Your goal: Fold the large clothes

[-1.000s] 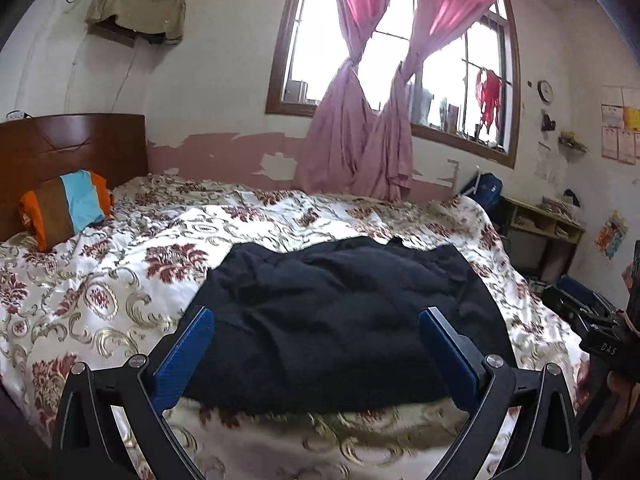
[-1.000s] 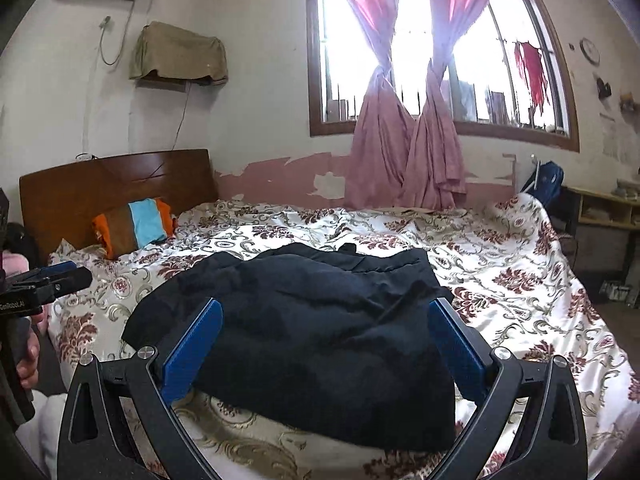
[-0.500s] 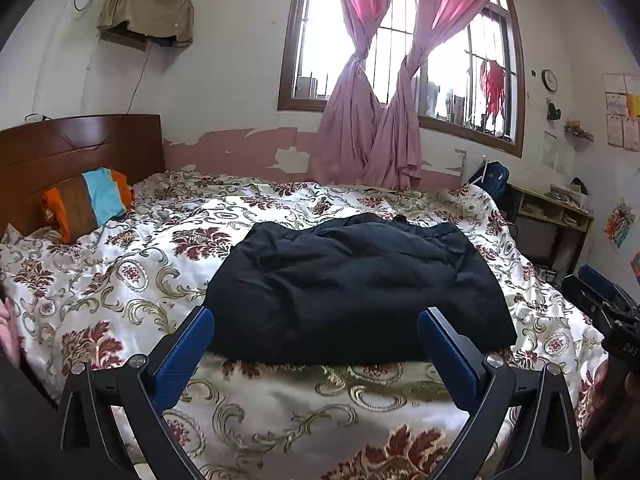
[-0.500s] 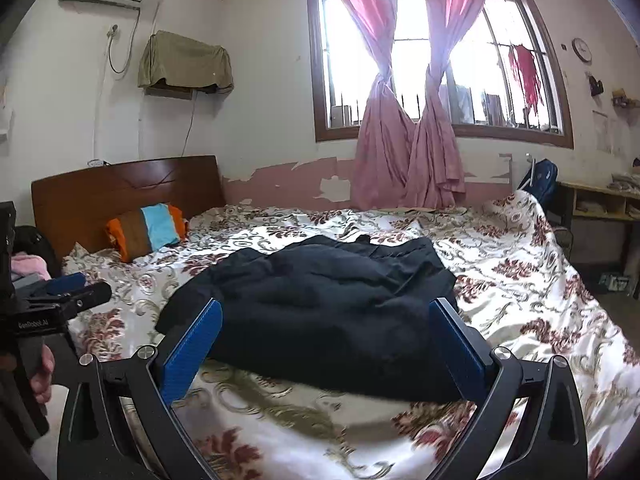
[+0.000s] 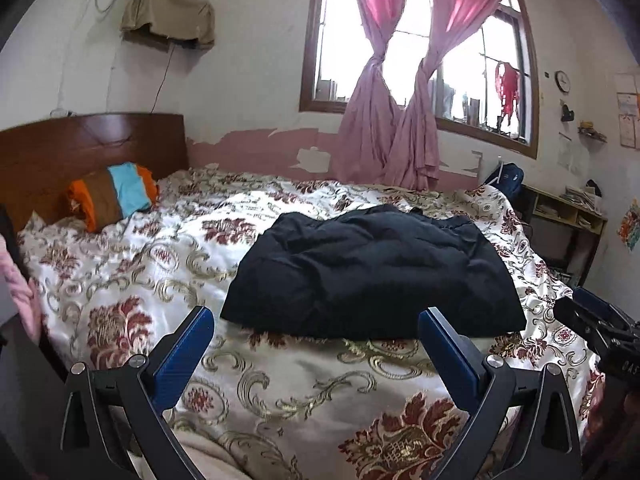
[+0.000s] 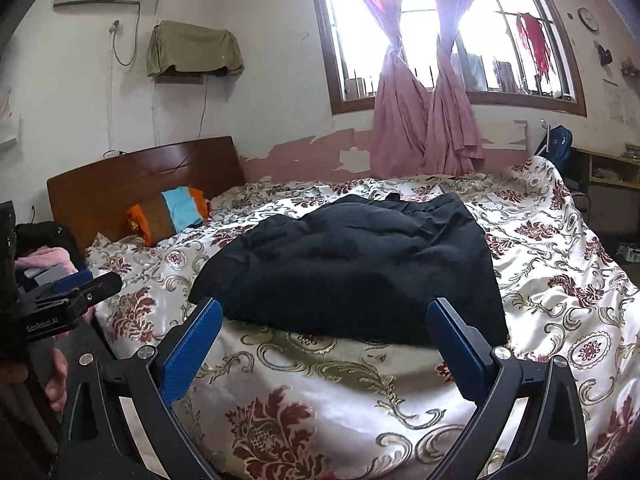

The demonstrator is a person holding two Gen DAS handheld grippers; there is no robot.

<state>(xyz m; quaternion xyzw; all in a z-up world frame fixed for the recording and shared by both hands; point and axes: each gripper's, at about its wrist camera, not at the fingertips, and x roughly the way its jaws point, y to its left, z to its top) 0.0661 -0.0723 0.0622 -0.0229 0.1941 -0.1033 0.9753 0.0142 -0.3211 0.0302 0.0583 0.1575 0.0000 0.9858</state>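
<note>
While both pairs of jaws hang spread wide and empty over the near edge of the bed, the rumpled black fabric garment (image 5: 372,272) lies straight ahead of them on the floral satin bedspread (image 5: 280,392), apart from every tip. Your left gripper (image 5: 316,344) faces its near hem almost squarely; your right gripper (image 6: 326,340) sees that hem just beyond its jaws, running across them from side to side. Judging from this, neither is clearly nearer, so each would reach forward to its own near corner.
</note>
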